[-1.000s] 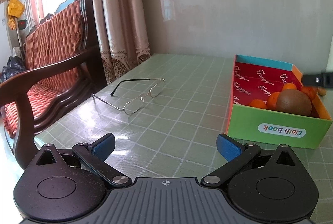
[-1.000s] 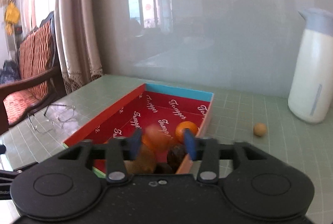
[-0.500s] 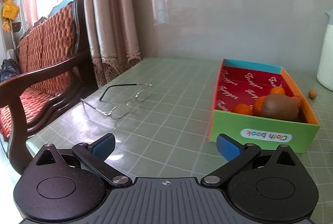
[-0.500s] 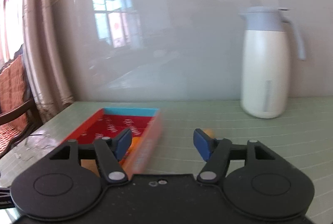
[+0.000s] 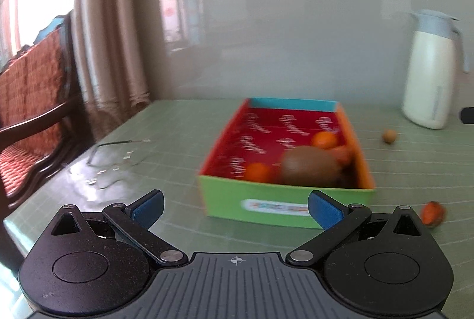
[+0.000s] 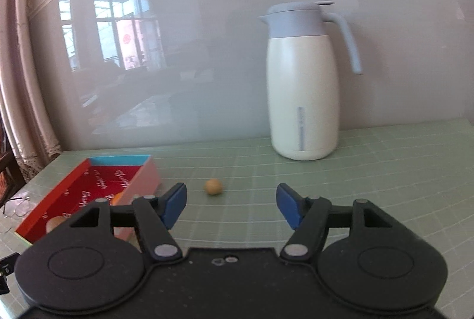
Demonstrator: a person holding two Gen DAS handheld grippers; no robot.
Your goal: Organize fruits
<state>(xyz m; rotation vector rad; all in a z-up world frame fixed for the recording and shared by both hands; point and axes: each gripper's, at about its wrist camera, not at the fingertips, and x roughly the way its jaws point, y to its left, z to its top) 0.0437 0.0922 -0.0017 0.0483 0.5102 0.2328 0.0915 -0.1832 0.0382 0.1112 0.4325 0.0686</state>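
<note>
1. The left gripper (image 5: 235,206) hovers over the green gridded counter (image 5: 177,141) with its blue pads spread wide and nothing between them
2. Straight ahead of it sits the box (image 5: 284,200), with a green front wall, a red printed inside and a blue far wall
3. Inside the box a brown kiwi (image 5: 309,165) lies toward the near right corner, with a small orange fruit (image 5: 257,172) just left of it and another orange fruit (image 5: 324,139) behind it; more orange shows at the kiwi's right, too blurred to count
4. Outside the box, on the counter near its front right corner, lies a loose orange fruit (image 5: 433,213)
5. A small tan round fruit (image 5: 389,136) rests on the counter to the right of the box, between it and the white jug (image 5: 429,79)
6. The right gripper (image 6: 231,206) is held above the counter, its jaws apart and empty; they have just been opening
7. In the right wrist view the tan round fruit (image 6: 213,186) lies just beyond the gap between the pads, nearer the left pad, touched by neither
8. The box (image 6: 89,194) shows at the lower left of that view, partly behind the gripper's left finger, and the white jug (image 6: 302,94) with its grey-blue lid and handle stands upright against the back wall
9. A pair of wire-framed glasses (image 5: 118,159) lies on the counter to the left of the box, well apart from it
10. A red-cushioned wooden bench (image 5: 32,99) and curtains (image 5: 109,37) stand beyond the counter's left edge
</note>
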